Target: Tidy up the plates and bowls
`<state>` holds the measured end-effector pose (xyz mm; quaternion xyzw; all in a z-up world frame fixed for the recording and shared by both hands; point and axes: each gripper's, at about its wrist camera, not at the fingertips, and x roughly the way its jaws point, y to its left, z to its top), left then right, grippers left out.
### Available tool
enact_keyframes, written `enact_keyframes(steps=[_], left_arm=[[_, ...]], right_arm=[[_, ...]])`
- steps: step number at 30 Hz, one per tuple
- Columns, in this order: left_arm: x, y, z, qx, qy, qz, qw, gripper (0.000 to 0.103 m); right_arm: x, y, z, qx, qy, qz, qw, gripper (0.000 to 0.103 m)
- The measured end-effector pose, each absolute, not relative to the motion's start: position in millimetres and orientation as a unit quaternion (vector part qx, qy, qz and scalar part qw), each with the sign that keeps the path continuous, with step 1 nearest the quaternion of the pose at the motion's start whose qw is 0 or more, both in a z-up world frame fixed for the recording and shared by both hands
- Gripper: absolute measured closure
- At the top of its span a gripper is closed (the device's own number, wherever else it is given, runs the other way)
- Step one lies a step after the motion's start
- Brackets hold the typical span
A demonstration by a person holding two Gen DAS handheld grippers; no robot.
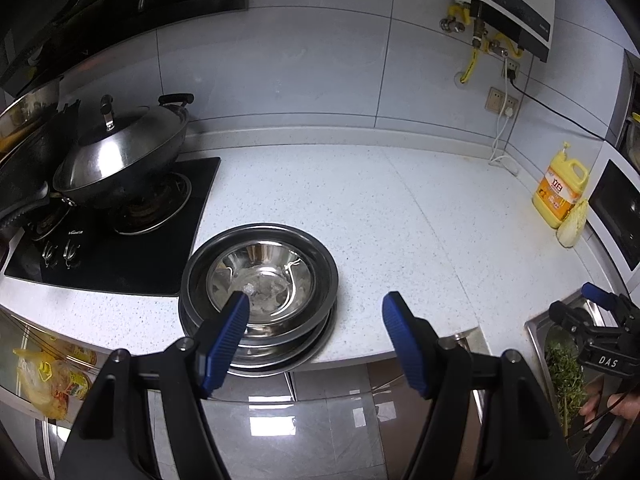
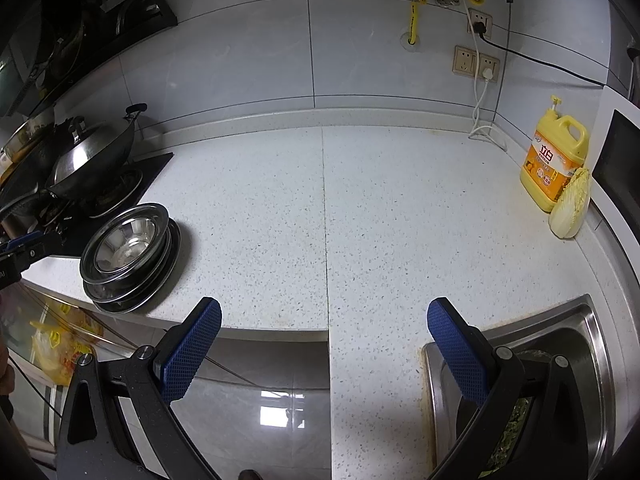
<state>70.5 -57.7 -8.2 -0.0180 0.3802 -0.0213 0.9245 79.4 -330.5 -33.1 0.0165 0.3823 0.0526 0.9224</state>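
Currently the stack of steel plates (image 1: pixel 280 344) sits at the front edge of the speckled countertop (image 1: pixel 400 220), just beside the black stove (image 1: pixel 120 248), with a steel bowl (image 1: pixel 260 280) nested on top. Left gripper (image 1: pixel 316 300) hangs over the counter edge, jaws spread wide and empty, its left pad in front of the stack. Right gripper (image 2: pixel 324 312) likewise wide open, empty, near the sink (image 2: pixel 592 320), well apart from the stack.

Home kitchen. Speckled white countertop (image 2: pixel 260 200) against grey wall tiles; black gas hob (image 1: pixel 120 240) carrying a lidded wok (image 1: pixel 120 152); steel sink (image 2: pixel 580 340) at right; wall-mounted water heater (image 1: pixel 508 8); yellow detergent jug (image 2: pixel 554 160) beside a cabbage (image 2: pixel 570 210).
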Motion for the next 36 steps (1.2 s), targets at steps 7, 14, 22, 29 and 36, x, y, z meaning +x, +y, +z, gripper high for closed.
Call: enact_keyframes(steps=[7,14,22,29,36], left_arm=[[73.1,-56.9,-11.7,-0.023,0.393,-0.027,0.919,0.035],[73.2,-57.1,-12.1,-0.02,0.395,-0.03,0.918,0.035],[74.0,-57.2,-14.2,-0.022,0.4,-0.029,0.916,0.035],[74.4,-57.3,-15.7,-0.021,0.401,-0.03,0.916,0.035],[74.9,-56.3,-16.2,-0.023,0.402,-0.029,0.915,0.035]], right_arm=[[79.8,-328.0,-32.4,0.014,0.382,0.055,0.923,0.002],[80.0,-326.9,-33.6,0.014,0.383,0.055,0.922,0.002],[80.0,-326.7,-33.6,0.015,0.384,0.055,0.922,0.002],[81.2,-326.6,-34.6,0.015,0.384,0.055,0.921,0.002],[81.8,-327.0,-35.7,0.015,0.386,0.055,0.921,0.002]])
